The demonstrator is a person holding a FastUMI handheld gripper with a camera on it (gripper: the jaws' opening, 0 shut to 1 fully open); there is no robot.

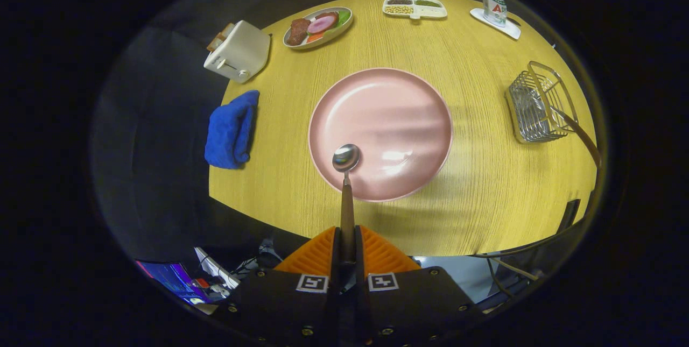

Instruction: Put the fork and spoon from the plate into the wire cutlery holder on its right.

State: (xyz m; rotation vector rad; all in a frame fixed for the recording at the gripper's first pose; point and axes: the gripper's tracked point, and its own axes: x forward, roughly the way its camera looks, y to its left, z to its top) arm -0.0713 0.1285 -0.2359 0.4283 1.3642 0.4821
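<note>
Gripping the spoon (346, 185) by its handle, the claw (347, 245) holds it above the pink plate's (409, 121) near rim. Swinging right toward the wire cutlery holder (530, 107) by the counter's (473, 202) right edge should go level, handle lowered in last.

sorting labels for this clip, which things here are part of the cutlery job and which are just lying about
Part of the job:
spoon, handle clamped between the gripper fingers
pink plate, beyond the fingers
wire cutlery holder, a long handle already in it

Lying about:
toaster
blue cloth
food plate
divided tray
carton
</note>
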